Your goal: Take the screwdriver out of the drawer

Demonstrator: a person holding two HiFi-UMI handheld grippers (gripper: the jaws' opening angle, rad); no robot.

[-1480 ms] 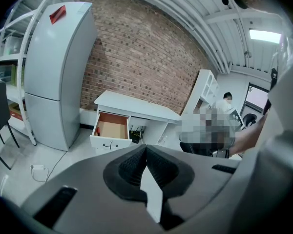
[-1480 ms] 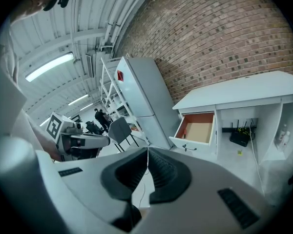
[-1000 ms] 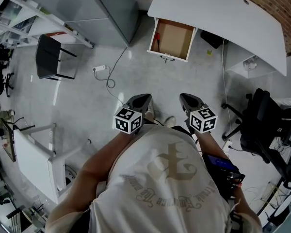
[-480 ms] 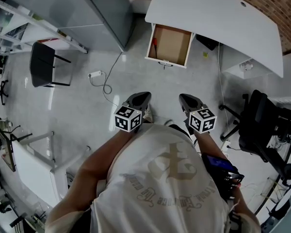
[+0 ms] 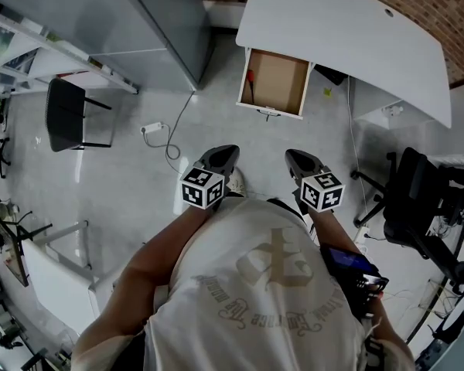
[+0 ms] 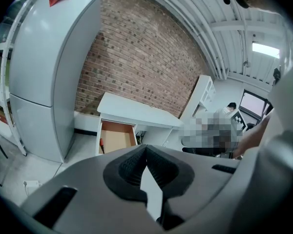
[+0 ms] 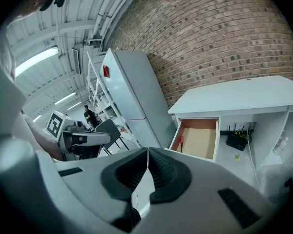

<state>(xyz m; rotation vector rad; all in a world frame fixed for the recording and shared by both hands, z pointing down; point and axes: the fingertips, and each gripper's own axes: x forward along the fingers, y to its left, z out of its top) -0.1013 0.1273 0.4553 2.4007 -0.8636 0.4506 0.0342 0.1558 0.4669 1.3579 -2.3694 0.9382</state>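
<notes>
The wooden drawer (image 5: 280, 82) stands pulled open under the white desk (image 5: 348, 29), far ahead of me on the floor. A screwdriver (image 5: 250, 80) with a red handle lies along the drawer's left side. It also shows as a small red mark, the screwdriver (image 6: 101, 144) in the left gripper view and the screwdriver (image 7: 181, 140) in the right gripper view. My left gripper (image 5: 228, 152) and right gripper (image 5: 292, 156) are held side by side at chest height, both pointing at the drawer from well short of it. Both are shut and hold nothing.
A tall grey fridge (image 5: 139, 22) stands left of the desk. A black chair (image 5: 66, 114) and a cable with a plug (image 5: 156, 128) are on the floor at the left. A black office chair (image 5: 417, 199) stands at the right, a white table (image 5: 54, 284) at the lower left.
The drawer and desk have slid lower in the head view and the black chair has drifted left. Both grippers keep their place before me, still shut.
</notes>
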